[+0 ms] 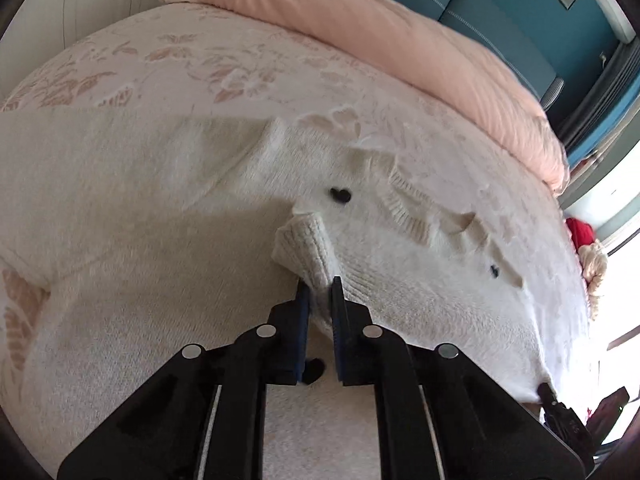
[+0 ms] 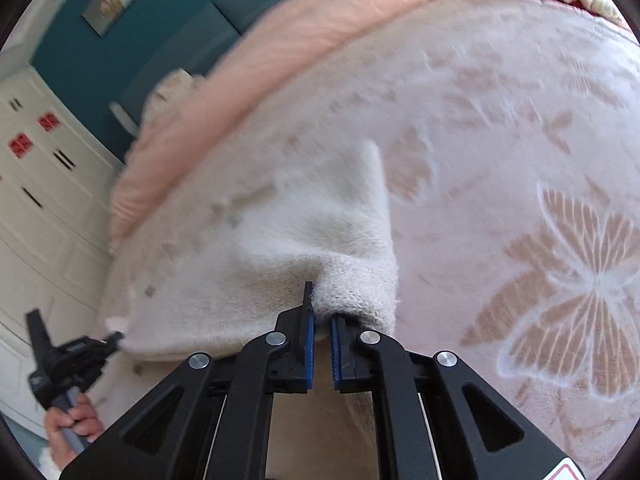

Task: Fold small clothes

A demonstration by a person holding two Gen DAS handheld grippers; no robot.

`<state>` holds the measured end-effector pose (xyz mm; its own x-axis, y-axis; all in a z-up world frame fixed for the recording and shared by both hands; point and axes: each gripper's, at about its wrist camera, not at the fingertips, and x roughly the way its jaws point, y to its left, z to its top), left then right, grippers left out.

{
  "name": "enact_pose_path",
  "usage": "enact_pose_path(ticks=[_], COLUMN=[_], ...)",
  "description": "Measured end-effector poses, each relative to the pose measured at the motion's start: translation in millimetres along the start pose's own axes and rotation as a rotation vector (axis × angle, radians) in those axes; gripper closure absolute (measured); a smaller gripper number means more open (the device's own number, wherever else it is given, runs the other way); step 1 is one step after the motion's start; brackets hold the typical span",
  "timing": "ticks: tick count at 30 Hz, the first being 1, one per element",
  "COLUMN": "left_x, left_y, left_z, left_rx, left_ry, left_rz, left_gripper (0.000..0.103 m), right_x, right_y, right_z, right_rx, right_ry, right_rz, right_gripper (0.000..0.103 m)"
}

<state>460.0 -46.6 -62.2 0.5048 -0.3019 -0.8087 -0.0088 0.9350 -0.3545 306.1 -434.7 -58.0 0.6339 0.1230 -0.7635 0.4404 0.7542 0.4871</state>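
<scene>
Bed (image 1: 224, 60) serves as the work surface, covered by a pale pink blanket (image 2: 520, 160) with a floral and butterfly pattern; a plain pink duvet (image 1: 400, 40) is bunched along its far edge, against a teal wall (image 1: 520, 32); on the blanket lies one cream knitted sweater (image 1: 400, 248), fuzzy, with small dark heart marks scattered on it and a ribbed neckline; no container in either view. Left gripper (image 1: 319, 286) is low over the garment, its blue-padded jaws clenched on the ribbed cuff (image 1: 304, 248) of a sleeve, the cuff puckered and raised just ahead of the tips; the sweater body spreads flat to the right of that grip, and a large pale panel of knit lies to the left. Right gripper (image 2: 322, 316) likewise pinches a ribbed knit edge of the same sweater, fabric bunched between the pads and drawn up into a ridge that runs away from the tips; this view is blurred, so finer knit detail cannot be told. In the right wrist view, the other gripper shows at lower left, held in the person's hand (image 2: 72, 424), its tip touching the garment's near edge; white cupboard doors (image 2: 40, 200) stand behind it.
</scene>
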Motion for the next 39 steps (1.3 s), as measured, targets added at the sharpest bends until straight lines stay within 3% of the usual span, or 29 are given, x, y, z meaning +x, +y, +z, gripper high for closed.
enact_pose_path(ticks=[2,4,5,7,9,10,12,13,15,18,21,23,25,26,27,28,30,33,36,39], left_x=[10,6,5,-2,-20,-31,-57,-69,-88,-113,-136,-147,-147,-143,-140,-138,-142,-166,-193,-204], left_y=[10,12,10,12,27,39,77,102,161,267,361,397,413,416,415,414,399,341,243,137], left_z=[-13,-19,-20,-20,-17,-15,-11,-8,3,20,34,45,57,63,69,75,86,104,113,100], left_rx=[-0.03,-0.013,-0.002,-0.012,-0.063,-0.084,-0.136,-0.164,-0.222,-0.396,-0.574,-0.631,-0.625,-0.608,-0.594,-0.585,-0.552,-0.399,-0.209,-0.056], left_ry=[0.022,-0.014,-0.02,-0.022,-0.031,-0.051,-0.104,-0.129,-0.16,-0.196,-0.238,-0.269,-0.255,-0.237,-0.229,-0.215,-0.228,-0.317,-0.391,-0.403], left_rz=[0.004,0.0,0.005,-0.008,-0.04,-0.041,-0.028,0.009,0.106,0.262,0.378,0.402,0.413,0.416,0.409,0.383,0.38,0.325,0.187,0.005], left_gripper=[0.093,0.092,0.091,0.088,0.08,0.068,0.05,0.045,0.041,0.041,0.041,0.044,0.045,0.053,0.075,0.09,0.092,0.094,0.094,0.094], right_x=[-6,-23,-24,-10,-28,-41,-66,-76,-90,-100,-99,-93,-94,-92,-90,-88,-85,-82,-82,-83], right_y=[-6,2,5,3,10,19,36,45,60,78,93,96,100,101,102,104,106,107,106,105], right_z=[-4,-4,-7,-14,-22,-29,-52,-67,-100,-151,-194,-213,-225,-229,-231,-234,-236,-237,-238,-237], right_rx=[0.012,-0.017,-0.053,-0.094,-0.081,-0.105,-0.169,-0.205,-0.263,-0.331,-0.375,-0.386,-0.414,-0.432,-0.45,-0.471,-0.494,-0.504,-0.494,-0.483], right_ry=[-0.022,-0.065,-0.074,-0.004,-0.031,-0.042,-0.069,-0.072,-0.053,0.003,0.046,0.077,0.031,0.023,0.018,0.012,0.012,0.017,0.015,0.014], right_rz=[0.036,0.058,0.029,-0.058,-0.061,-0.075,-0.078,-0.067,-0.048,-0.018,-0.014,-0.038,-0.061,-0.068,-0.074,-0.079,-0.08,-0.07,-0.045,-0.027], right_gripper=[0.098,0.096,0.094,0.096,0.088,0.082,0.077,0.069,0.066,0.064,0.053,0.047,0.041,0.036,0.034,0.03,0.024,0.02,0.017,0.017])
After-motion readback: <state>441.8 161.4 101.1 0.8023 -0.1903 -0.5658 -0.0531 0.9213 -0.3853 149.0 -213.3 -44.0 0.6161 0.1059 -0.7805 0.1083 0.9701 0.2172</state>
